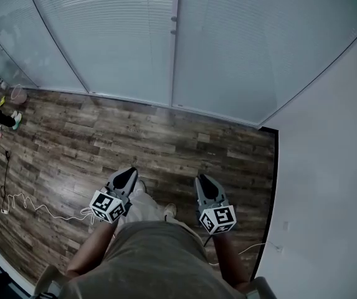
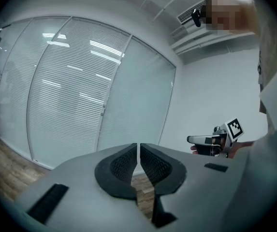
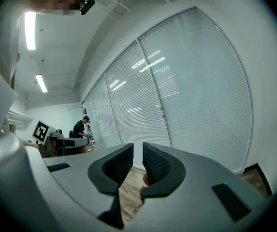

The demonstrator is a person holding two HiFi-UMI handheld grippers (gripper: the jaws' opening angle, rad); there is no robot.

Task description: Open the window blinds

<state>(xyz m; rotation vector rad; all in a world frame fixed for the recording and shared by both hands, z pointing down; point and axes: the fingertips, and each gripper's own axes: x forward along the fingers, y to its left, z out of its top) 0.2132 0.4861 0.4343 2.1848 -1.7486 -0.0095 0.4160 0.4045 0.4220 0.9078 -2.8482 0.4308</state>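
Closed white blinds (image 1: pixel 116 36) fill the glass panels ahead, slats shut; they also show in the left gripper view (image 2: pixel 65 91) and the right gripper view (image 3: pixel 196 81). A small knob (image 1: pixel 174 19) sits on the frame between two panels. My left gripper (image 1: pixel 127 177) and right gripper (image 1: pixel 202 180) hover side by side over the wood floor, well short of the glass and pointing toward it. Both are shut with nothing between the jaws, as the left gripper's (image 2: pixel 138 151) and the right gripper's (image 3: pixel 137 157) own views show. Each gripper view catches the other one off to the side, touching nothing.
A plain white wall (image 1: pixel 334 167) closes the right side, with a dark baseboard (image 1: pixel 275 167) along it. A thin white cable (image 1: pixel 41 210) snakes over the floor at the left. A person (image 3: pixel 80 127) stands by the windows far to the left.
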